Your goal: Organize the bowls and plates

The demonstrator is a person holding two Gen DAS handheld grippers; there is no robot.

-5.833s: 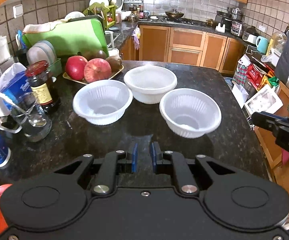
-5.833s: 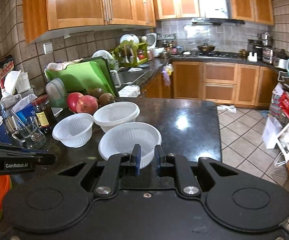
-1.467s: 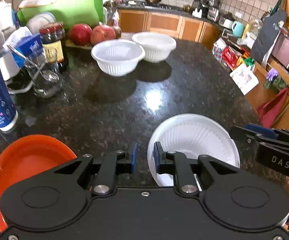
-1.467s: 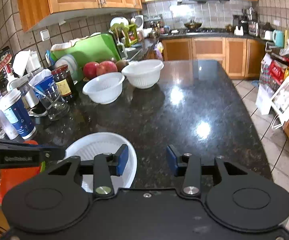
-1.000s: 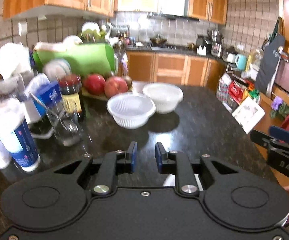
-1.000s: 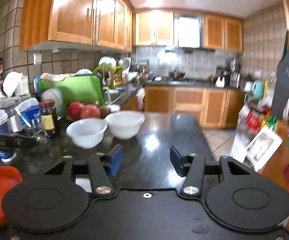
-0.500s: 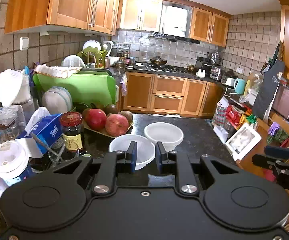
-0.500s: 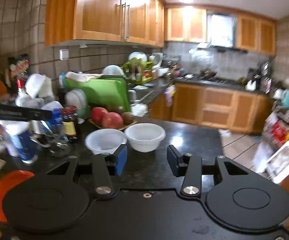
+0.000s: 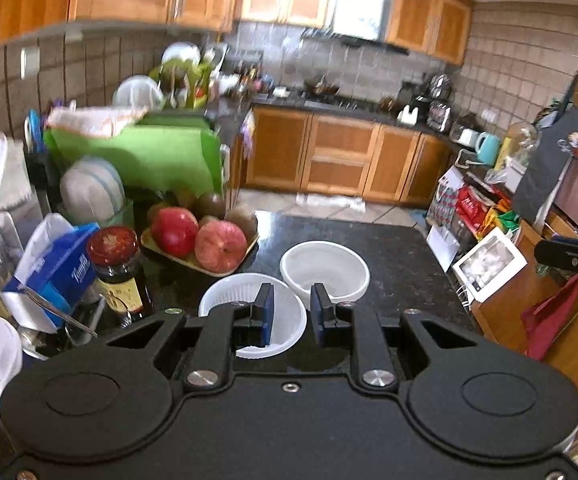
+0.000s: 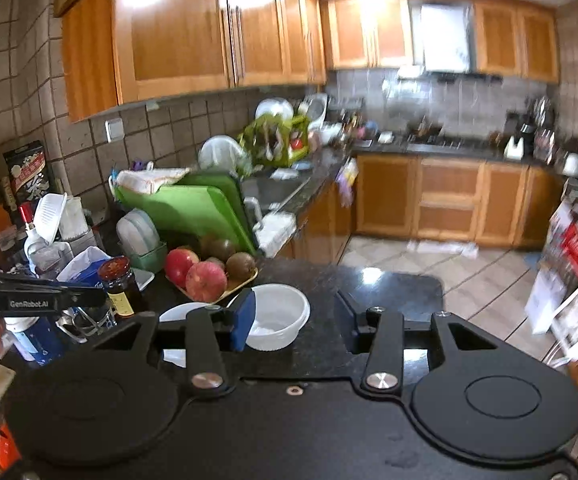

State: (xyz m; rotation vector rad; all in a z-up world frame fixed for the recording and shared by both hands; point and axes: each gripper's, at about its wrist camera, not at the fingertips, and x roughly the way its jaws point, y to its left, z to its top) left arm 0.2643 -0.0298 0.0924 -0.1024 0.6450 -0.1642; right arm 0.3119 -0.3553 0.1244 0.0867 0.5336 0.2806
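Note:
Two white bowls stand side by side on the black counter [image 9: 389,256]: a ribbed one [image 9: 225,300] and, behind it to the right, a smooth one [image 9: 325,270]. My left gripper [image 9: 291,306] hovers above and short of them, open by a narrow gap with nothing between its blue pads; its left finger covers part of the ribbed bowl. In the right wrist view my right gripper [image 10: 295,312] is open wider and empty, with the smooth bowl [image 10: 279,316] behind the gap and the ribbed bowl [image 10: 181,312] half hidden at left. A sliver of orange plate [image 10: 7,450] shows bottom left.
A fruit tray [image 9: 205,240] sits just behind the bowls. A red-lidded jar [image 9: 117,264], a blue tissue box [image 9: 57,268], a glass with a spoon and bottles crowd the left. A green cutting board [image 9: 149,160] stands behind. The counter drops off to the floor at right.
Both grippers rose and moved forward toward the two bowls. The white bowl and most of the orange plate near the front edge dropped out of view. The right jaws narrowed a little.

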